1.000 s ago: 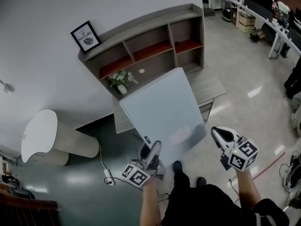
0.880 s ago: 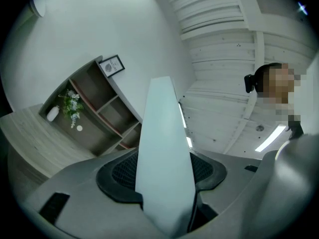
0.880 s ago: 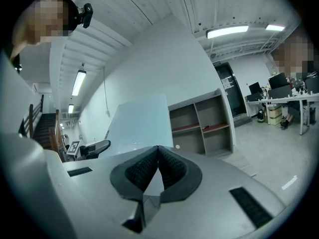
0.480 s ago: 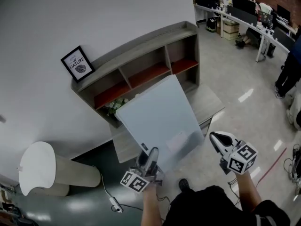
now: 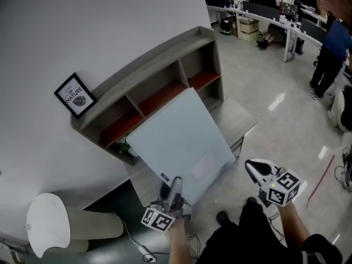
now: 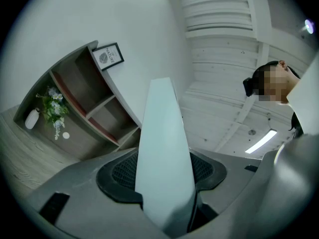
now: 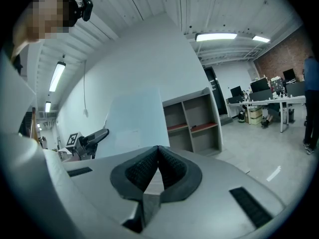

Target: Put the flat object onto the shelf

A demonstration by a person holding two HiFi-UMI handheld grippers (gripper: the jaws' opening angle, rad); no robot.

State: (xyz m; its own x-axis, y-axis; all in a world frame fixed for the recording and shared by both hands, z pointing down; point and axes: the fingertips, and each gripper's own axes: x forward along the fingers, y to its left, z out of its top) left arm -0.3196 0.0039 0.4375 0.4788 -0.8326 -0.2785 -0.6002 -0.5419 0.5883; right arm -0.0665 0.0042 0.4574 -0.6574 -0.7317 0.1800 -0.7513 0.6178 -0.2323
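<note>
Nearer the shelf unit [image 5: 148,65] than before, the single flat panel [image 5: 179,139] is held long axis towards it, pinched at its near edge by the left gripper [image 5: 175,185]; the right gripper [image 5: 250,165] is pressed together, empty.

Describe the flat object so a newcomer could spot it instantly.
Find the grey shelf unit against the white wall. Tilted in front of it is a large pale blue panel, gripped at its near edge by the left tool. Nothing else there is so broad, thin and plain.
</note>
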